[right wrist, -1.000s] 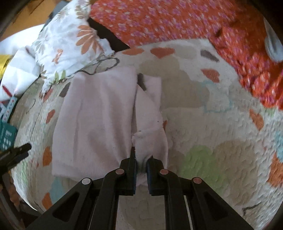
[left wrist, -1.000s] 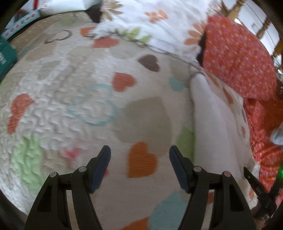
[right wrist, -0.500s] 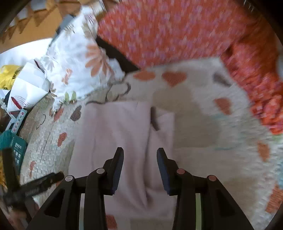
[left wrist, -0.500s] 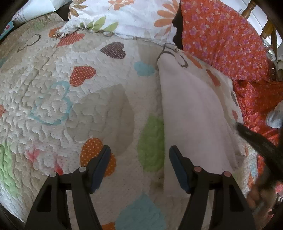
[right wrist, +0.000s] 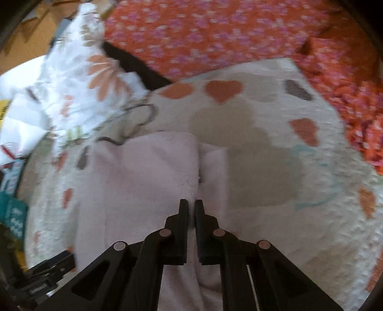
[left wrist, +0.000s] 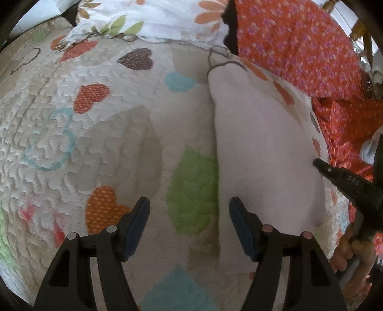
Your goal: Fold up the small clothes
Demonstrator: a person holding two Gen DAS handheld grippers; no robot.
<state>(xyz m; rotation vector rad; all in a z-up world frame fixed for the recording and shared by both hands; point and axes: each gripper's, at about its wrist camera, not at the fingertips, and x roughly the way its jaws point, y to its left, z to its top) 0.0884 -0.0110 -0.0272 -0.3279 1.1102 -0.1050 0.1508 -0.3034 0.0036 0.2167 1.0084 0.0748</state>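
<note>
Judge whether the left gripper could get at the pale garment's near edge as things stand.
Probably yes: the left gripper is open, the garment lies just beside its right jaw, and only bare quilt lies between.

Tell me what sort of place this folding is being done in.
Most likely a bedroom, on a bed. The pale pink fleece garment lies on a cream quilted bedspread with coloured hearts, with a white flower-print pillow and an orange floral pillow at its far end.
</note>
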